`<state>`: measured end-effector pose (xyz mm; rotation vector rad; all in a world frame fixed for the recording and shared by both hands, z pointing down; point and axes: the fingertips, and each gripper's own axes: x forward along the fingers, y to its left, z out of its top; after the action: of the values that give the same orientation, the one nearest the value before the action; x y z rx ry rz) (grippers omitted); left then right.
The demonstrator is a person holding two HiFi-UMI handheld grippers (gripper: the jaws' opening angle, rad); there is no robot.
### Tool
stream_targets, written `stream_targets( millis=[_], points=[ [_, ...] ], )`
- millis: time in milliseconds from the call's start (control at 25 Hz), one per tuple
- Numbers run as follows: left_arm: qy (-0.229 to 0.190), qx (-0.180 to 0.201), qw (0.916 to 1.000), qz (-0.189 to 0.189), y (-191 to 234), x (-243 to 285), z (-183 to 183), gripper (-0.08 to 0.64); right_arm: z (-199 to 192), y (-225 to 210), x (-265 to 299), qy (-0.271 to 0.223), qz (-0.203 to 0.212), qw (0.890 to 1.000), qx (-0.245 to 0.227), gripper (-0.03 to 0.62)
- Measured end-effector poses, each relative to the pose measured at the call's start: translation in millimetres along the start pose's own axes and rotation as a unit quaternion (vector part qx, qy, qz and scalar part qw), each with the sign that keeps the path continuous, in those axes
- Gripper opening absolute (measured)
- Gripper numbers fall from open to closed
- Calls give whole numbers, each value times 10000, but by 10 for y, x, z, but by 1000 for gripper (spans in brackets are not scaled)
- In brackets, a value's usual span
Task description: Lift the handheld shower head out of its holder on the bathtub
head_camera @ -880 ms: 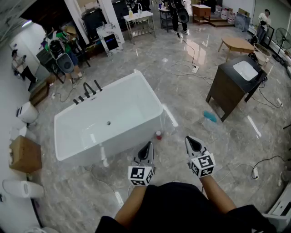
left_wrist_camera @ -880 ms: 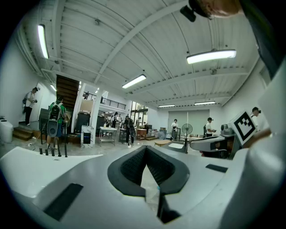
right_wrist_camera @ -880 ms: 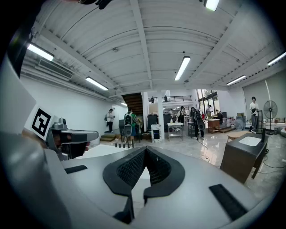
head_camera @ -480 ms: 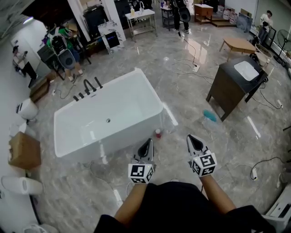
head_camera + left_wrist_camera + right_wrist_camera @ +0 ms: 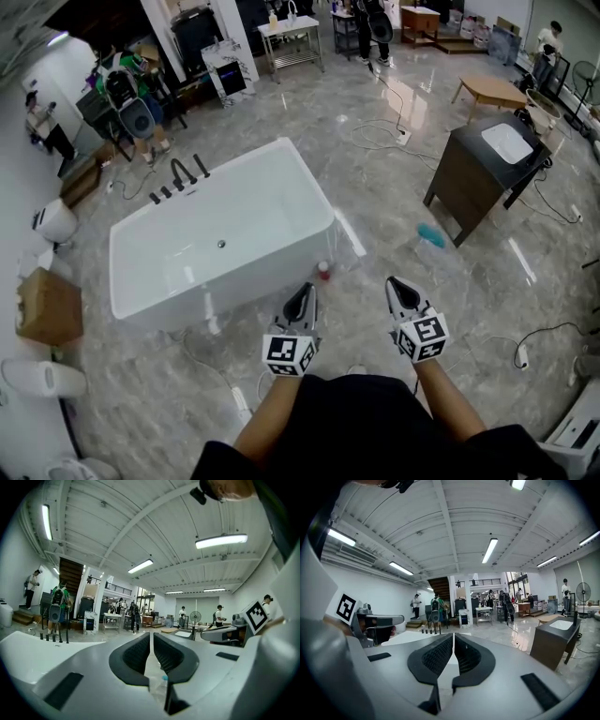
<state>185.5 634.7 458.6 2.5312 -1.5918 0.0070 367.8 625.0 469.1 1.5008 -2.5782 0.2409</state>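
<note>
Well, both tools are clenched on nothing. The left gripper [image 5: 301,298] has its jaws pressed flat together, and its own view shows the dark ribbed pads [image 5: 140,651] meeting along one thin seam with nothing caught in it. The right gripper [image 5: 401,291] is the same, with its pads [image 5: 439,657] closed tip to tip and empty. The person holds the two side by side, out in front of the body, each with its marker cube nearest the wrist and its nose aimed across the floor toward the tub.

The white bathtub [image 5: 281,202] stands just ahead and to the left of the grippers, set at an angle on the grey marble floor [image 5: 394,216], and neither gripper touches it. The handheld shower head is among the black fittings [image 5: 180,178] that stand upright in a row on the tub's far left rim, well apart from both grippers. From here I cannot tell which of the slim black uprights it is. The same row shows small in the left gripper view [image 5: 54,632] and in the right gripper view [image 5: 429,631].

A small red-topped thing [image 5: 323,270] sits on the floor by the tub's near corner, between the tub and the left gripper. To the right is a dark vanity cabinet [image 5: 469,192] with a white basin, and a teal object [image 5: 432,237] lies on the floor beside it. A cardboard box [image 5: 47,309] sits on the floor to the left of the tub. Several people stand at the back of the room.
</note>
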Motion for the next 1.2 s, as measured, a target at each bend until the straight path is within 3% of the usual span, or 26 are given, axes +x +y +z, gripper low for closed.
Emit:
stream_targets(
  millis=[120, 200, 280, 520, 960, 1200],
  points=[
    [135, 58, 9999, 74, 16, 28, -107, 9, -146, -41, 4, 281, 103, 9995, -65, 2],
    [230, -28, 9997, 35, 25, 56, -180, 106, -241, -88, 0, 437, 84, 9990, -34, 125],
    [353, -135, 9993, -4, 35, 93, -240, 189, -292, -135, -10, 546, 84, 9985, 22, 182],
    [418, -244, 9988, 70, 63, 99, -301, 238, -275, -233, -54, 504, 69, 9987, 88, 190],
    [670, -227, 9975, 54, -78, 206, -477, 239, -466, -417, -37, 610, 121, 9978, 218, 190],
    [671, -401, 9969, 81, 14, 582, -518, 244, -550, -645, 94, 717, -48, 9968, 358, 190]
  ],
)
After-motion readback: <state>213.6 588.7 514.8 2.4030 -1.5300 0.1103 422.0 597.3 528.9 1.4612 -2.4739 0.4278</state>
